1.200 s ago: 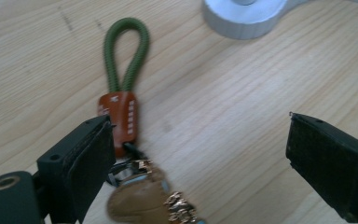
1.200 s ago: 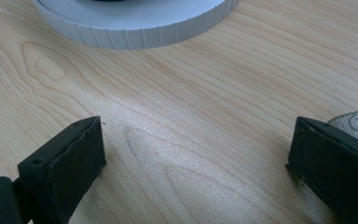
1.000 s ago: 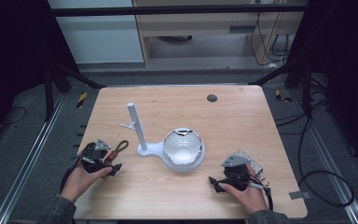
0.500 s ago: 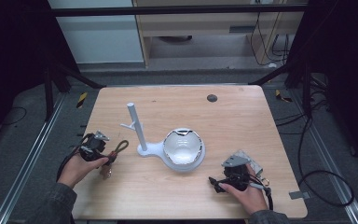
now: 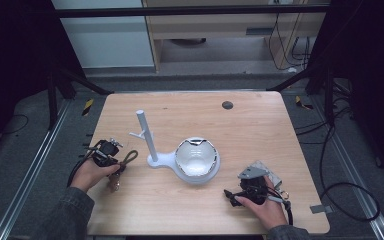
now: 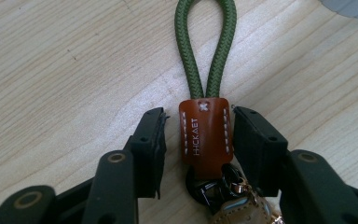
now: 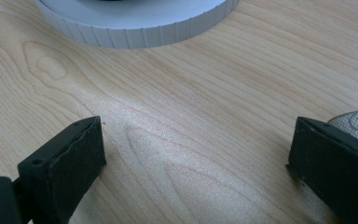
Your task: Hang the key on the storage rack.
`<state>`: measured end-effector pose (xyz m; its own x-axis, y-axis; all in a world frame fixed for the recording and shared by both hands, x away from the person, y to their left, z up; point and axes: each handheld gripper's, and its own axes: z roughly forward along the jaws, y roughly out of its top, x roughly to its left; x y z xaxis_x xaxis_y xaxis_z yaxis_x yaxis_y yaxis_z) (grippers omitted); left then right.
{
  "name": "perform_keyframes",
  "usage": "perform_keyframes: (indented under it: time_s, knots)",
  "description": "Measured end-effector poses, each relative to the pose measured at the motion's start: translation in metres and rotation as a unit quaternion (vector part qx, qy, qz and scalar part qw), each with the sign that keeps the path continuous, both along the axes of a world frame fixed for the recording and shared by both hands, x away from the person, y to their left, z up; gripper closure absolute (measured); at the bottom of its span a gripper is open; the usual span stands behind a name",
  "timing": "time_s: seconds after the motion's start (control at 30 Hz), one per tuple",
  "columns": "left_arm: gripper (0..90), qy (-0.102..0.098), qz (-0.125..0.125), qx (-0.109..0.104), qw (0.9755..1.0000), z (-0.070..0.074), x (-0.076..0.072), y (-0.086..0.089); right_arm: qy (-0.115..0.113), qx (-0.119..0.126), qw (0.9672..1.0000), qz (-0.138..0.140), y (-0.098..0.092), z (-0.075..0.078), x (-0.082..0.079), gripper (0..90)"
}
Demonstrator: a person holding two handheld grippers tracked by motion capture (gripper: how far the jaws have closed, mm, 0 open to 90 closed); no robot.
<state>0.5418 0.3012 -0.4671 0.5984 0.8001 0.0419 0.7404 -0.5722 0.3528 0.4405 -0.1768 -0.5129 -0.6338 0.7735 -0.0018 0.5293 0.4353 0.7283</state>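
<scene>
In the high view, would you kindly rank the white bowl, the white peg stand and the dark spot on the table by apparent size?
1. White bowl
2. White peg stand, slimmer but tall
3. Dark spot, smallest

l tongs closing, narrow gap left; r tongs wide open, low.

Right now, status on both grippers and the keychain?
Left gripper closing around keychain's leather tab, pads not yet touching. Right gripper open, nothing between. White stand close by.
</scene>
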Motion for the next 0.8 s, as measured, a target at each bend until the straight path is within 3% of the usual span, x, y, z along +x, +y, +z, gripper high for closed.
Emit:
perform_keyframes:
  time_s: [0.07,0.2,0.3,0.43,0.57,0.8]
  knots:
    - [62.3,0.003,-0.004,-0.004,1.0000,0.000,0.000,0.000,-0.001,0.000,1.0000,0.001,0.000,0.000,0.000,3.6]
    - [65.4,0.009,-0.006,0.004,0.9999,0.002,-0.001,-0.001,-0.001,0.000,1.0000,0.001,0.000,0.000,0.000,3.6]
    - [65.5,-0.009,-0.006,0.004,0.9999,0.006,-0.007,0.001,-0.001,-0.001,1.0000,0.002,0.000,0.000,0.000,3.6]
    - [65.5,-0.039,-0.003,-0.021,0.9990,0.014,-0.019,0.007,-0.001,-0.001,1.0000,0.002,0.000,0.000,0.000,3.6]
    - [65.6,-0.076,0.001,-0.048,0.9960,0.019,-0.034,0.013,-0.001,-0.001,1.0000,0.002,0.000,0.000,0.000,3.6]
    - [65.7,-0.131,0.000,-0.083,0.9879,0.029,-0.059,0.019,-0.001,-0.001,1.0000,0.002,0.000,0.000,0.000,3.6]
